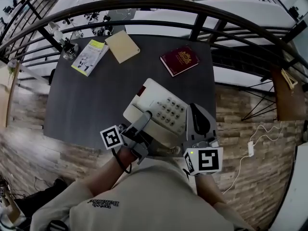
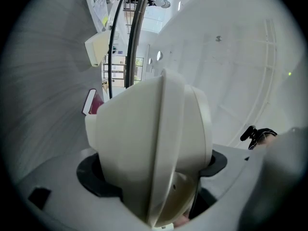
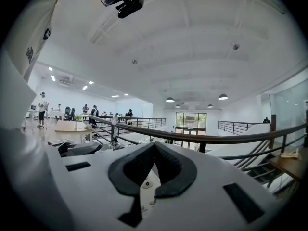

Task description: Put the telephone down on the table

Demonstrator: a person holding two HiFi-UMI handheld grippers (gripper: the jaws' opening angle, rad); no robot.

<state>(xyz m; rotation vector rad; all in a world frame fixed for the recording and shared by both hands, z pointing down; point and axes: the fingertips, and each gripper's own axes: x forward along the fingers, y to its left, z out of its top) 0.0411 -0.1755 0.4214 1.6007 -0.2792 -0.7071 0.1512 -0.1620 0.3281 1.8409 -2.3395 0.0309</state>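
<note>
- Setting the phone down is the step in hand, I judge: the cream plastic telephone with a grey keypad (image 1: pixel 161 110) is held over the near edge of the dark grey square desk (image 1: pixel 96 100), partly overhanging toward the person. Whether its underside already touches the top I cannot tell.
- Left gripper (image 1: pixel 143 123): jaws spread wide and clamped on the telephone's rounded left end, which fills the gap in the left gripper view.
- Right gripper (image 1: pixel 200 122): jaws drawn together, tips meeting, lying at the telephone's right side. Keys, one a "#", show through the hollow between the pads.
- Next move, as I judge it: bring the telephone further onto the desk, level it, then release the left jaws.
- The shell looks hard and smooth, with the handset seated in its cradle. Pinched at one end only, it could slip.
</note>
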